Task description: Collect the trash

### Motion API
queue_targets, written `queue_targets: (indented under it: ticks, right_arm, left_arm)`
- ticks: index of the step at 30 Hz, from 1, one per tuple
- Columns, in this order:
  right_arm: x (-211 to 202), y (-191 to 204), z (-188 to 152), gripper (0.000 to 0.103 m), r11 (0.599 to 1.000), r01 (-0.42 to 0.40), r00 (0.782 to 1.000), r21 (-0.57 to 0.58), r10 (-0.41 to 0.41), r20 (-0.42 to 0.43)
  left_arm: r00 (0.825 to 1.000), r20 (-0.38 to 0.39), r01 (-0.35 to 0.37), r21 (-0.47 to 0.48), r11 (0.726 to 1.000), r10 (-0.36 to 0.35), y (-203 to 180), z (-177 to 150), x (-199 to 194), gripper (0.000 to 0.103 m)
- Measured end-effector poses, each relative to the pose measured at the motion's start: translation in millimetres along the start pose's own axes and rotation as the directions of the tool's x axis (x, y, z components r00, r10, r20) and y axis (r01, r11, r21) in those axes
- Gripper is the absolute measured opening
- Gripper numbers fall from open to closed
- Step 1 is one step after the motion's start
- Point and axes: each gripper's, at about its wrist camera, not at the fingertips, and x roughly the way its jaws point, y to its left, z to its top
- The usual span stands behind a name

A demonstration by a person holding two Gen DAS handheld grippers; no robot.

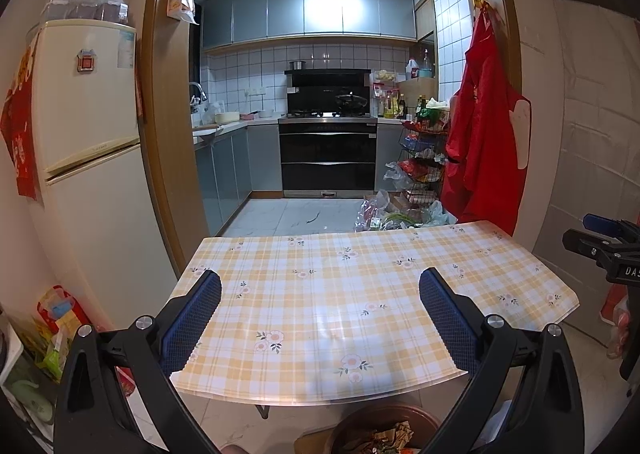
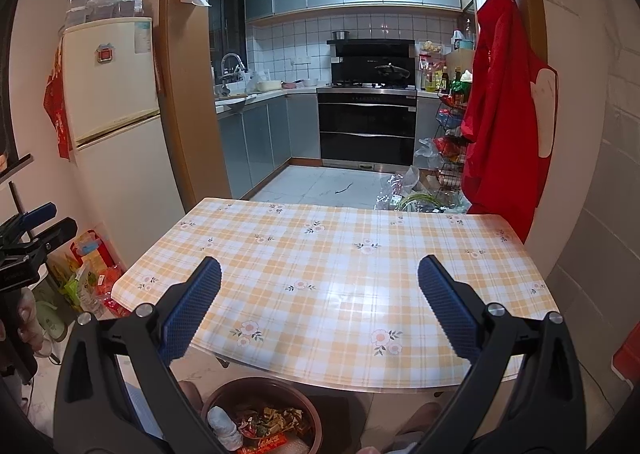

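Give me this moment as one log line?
left gripper: open, empty | right gripper: open, empty | table: no trash seen | bin: holds wrappers, below near edge

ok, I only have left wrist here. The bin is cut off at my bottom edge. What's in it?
Observer: The right wrist view shows the brown bin holding a heap of wrappers, with a white crumpled wad on its left side.
Operator: Is the right gripper carrying anything?
Observer: No. The right gripper has its jaws wide apart with nothing between them, over the near edge of the checked table.
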Motion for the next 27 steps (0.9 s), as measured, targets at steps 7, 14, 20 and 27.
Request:
queue_targets:
  ticks: [7,14,20,27]
  right_arm:
    - [-0.2,-0.6,0.2,0.097,1.000,0.000,1.000,0.001,0.000,0.000]
    - [-0.2,-1.0,0.2,0.097,1.000,0.000,1.000,0.001,0.000,0.000]
    - [-0.2,-2.1,-0.4,0.097,1.000,0.001,1.000,0.000,-0.001,-0.001]
    - [0.0,-5.5,-3.0,0.097,1.000,0.002,1.000,0.003,-0.002,-0.006]
  left_arm:
    - [1.000,0.001,0.000,0.000,1.000,0.000,-0.5,-1.2,-0.3,0.097]
    - [1.000,0.002,0.005,-0.003,1.000,-0.005,0.3,-0.9,-1.3,0.097]
    - [1.000,0.004,0.007,0.002,1.000,-0.007,-2.4,-2.4,-2.5,0.097]
    - [1.000,-0.001,-0.005,0.002,1.000,0.005,-3.8,-3.3,-3.4,0.097]
